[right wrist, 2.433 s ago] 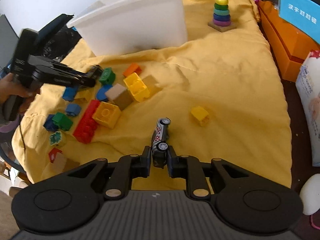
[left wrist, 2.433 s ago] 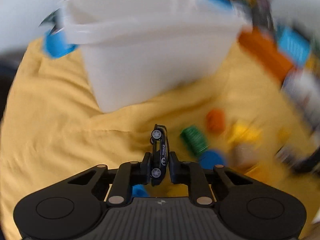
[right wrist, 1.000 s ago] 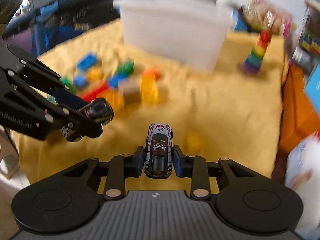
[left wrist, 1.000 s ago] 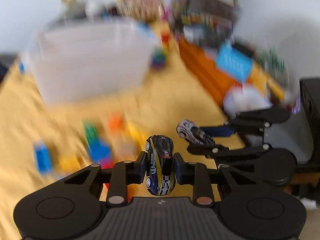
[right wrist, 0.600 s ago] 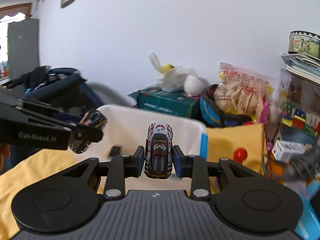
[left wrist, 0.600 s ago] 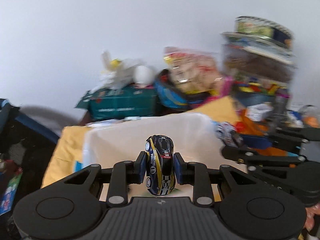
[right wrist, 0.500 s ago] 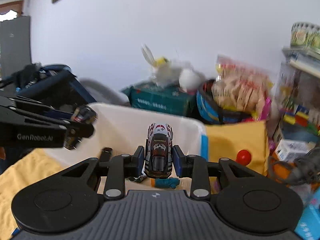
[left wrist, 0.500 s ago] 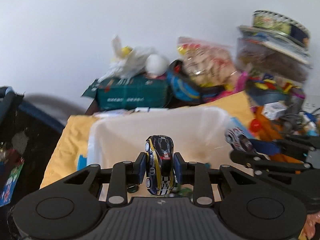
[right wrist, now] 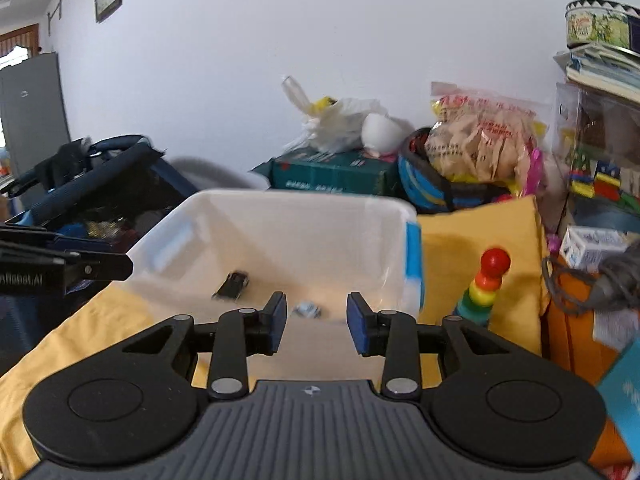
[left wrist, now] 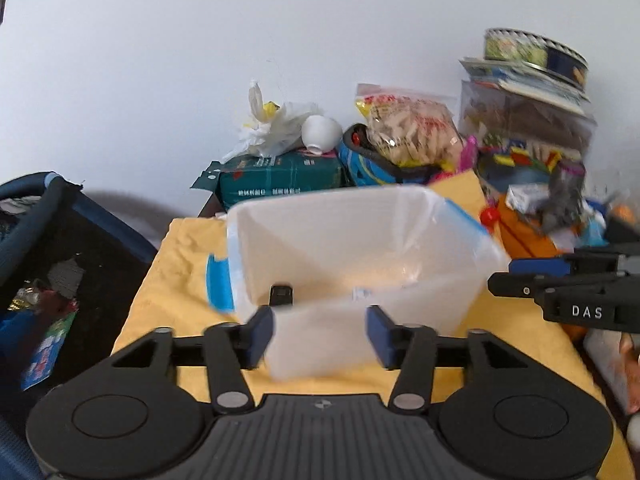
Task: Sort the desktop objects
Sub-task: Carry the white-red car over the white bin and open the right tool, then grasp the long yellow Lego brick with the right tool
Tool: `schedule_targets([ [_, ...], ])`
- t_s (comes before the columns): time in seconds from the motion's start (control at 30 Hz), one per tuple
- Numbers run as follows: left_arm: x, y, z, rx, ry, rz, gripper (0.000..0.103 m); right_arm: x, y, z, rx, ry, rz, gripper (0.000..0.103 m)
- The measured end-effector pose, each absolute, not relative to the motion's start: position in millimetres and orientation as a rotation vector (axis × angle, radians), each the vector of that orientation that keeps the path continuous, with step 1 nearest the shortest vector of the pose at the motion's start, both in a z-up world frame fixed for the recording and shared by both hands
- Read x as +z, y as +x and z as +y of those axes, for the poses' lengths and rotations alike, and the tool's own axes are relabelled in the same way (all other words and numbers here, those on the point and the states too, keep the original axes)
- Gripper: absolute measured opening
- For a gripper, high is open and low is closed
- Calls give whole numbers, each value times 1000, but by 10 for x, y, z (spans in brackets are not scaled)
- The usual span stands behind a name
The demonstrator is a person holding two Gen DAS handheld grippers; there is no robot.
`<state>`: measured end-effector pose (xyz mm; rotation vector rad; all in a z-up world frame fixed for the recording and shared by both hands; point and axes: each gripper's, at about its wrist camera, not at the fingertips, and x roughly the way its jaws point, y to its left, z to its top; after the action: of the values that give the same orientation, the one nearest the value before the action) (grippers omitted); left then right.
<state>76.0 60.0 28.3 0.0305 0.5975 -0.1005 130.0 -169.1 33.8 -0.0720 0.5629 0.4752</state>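
Observation:
A white plastic bin [left wrist: 460,236] [right wrist: 304,200] stands on the yellow cloth [left wrist: 176,264] [right wrist: 480,232]. My left gripper [left wrist: 320,332] is open and empty in front of the bin's near wall. My right gripper [right wrist: 316,320] is open and empty over the bin's near edge. A dark toy car [right wrist: 232,285] lies inside the bin; it also shows in the left wrist view [left wrist: 281,295]. A white and grey toy car [right wrist: 307,309] lies in the bin just beyond my right fingertips. The right gripper shows at the right of the left wrist view [left wrist: 560,280].
A rainbow ring stacker [right wrist: 486,284] stands right of the bin. A green box [left wrist: 280,186], snack bags [left wrist: 412,128], a stack of books and a tin [right wrist: 600,24] crowd the back. An orange box [right wrist: 576,336] is at right, a dark bag [left wrist: 52,248] at left.
Both grippers opened over the bin and let go of their toy cars. The two cars now lie inside the bin.

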Motion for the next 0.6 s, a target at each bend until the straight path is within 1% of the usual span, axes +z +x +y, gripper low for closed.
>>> schedule_targets([
  [0.07, 220, 587, 533, -101, 41, 627, 70, 259, 1157, -1706, 496, -81, 595, 38],
  [0.33, -215, 42, 461, -132, -47, 770, 70, -327, 629, -1722, 546, -125, 786, 39],
  [0.47, -417, -89, 334, -222, -55, 880, 65, -600, 452, -1648, 566, -128, 869, 38],
  [0.53, -454, -167, 195, -274, -12, 896, 65, -648, 436, -1615, 565, -116, 889, 38],
  [0.6, -443, -228, 52, -323, 60, 883, 65, -635, 422, -1588, 571, -146, 864, 36],
])
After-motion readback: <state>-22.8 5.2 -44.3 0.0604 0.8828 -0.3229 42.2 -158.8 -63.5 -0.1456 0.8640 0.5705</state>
